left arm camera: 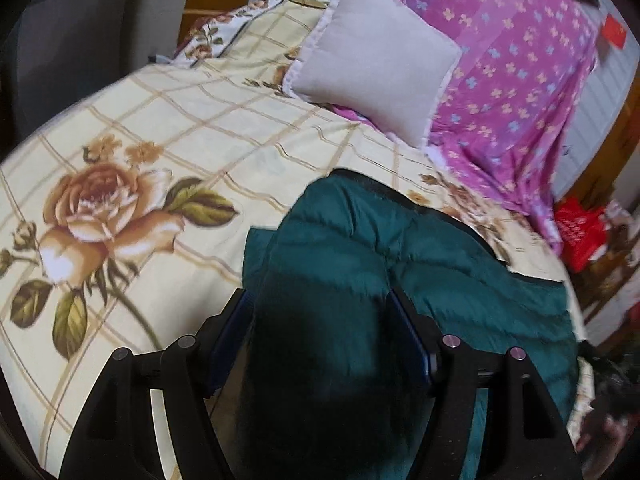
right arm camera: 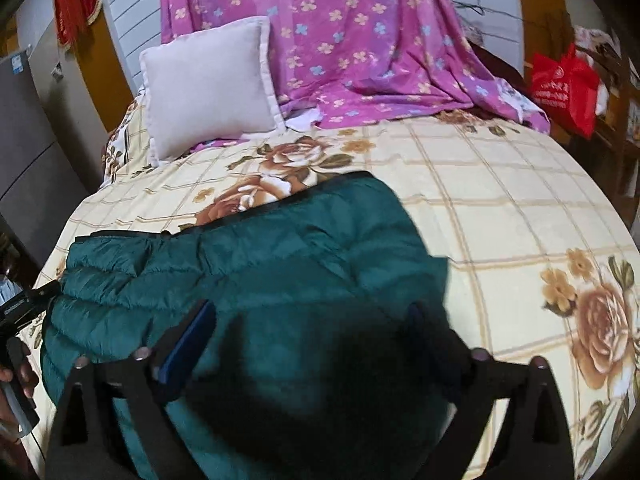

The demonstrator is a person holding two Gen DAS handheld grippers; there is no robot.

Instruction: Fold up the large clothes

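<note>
— Two grippers, one garment; what have you got in them?

— Your left hand-held gripper (left arm camera: pixel 320 320) stands wide, with a dark bulge of the teal puffer jacket (left arm camera: pixel 420 264) filling the gap between its blue pads; whether the pads actually pinch the fabric you cannot tell from that view. Your right hand-held gripper (right arm camera: pixel 312 332) is likewise spread, the jacket (right arm camera: pixel 248 272) bunched between its fingers; again the grip itself is lost in shadow and blur.

— Where does the jacket lie?

— On the bed (right arm camera: pixel 500 208), over the cream checked sheet with the roses, near the edge closest to you; the white cushion (right arm camera: pixel 208 80) and the purple flowered cloth (right arm camera: pixel 352 48) sit well apart from it at the far end.

— How will it handle?

— Soft, light and springy, by the look of the quilting; the shell seems slick, so a shallow pinch may slide off; puffed panels will probably push a fold back open.

— So where should you take hold?

— At a hem, seam or the dark edge binding, where the layers are thinner and firmer; gather both layers deep between the pads before lifting.
</note>
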